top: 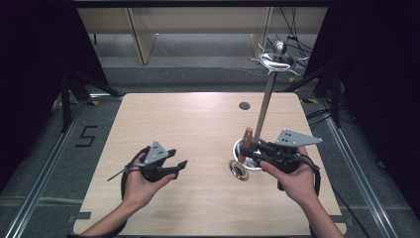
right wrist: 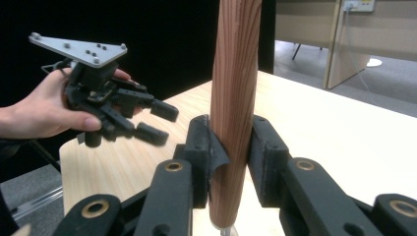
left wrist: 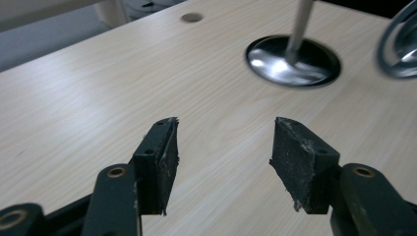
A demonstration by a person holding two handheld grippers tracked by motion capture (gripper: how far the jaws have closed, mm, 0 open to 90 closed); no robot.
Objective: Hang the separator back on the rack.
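My right gripper is shut on a brown wooden handle, which stands nearly upright between its pads. In the right gripper view the wooden handle rises out of the top of the picture. A round metal head hangs low by the table at the handle's lower end, and I see its rim in the left gripper view. My left gripper hovers open over the table's left half, with nothing between its jaws. It also appears at the left of the right gripper view.
A metal rack stands right behind the handle: a round shiny base, a thin pole and a hooked metal top. A small dark hole marks the far part of the light wooden table.
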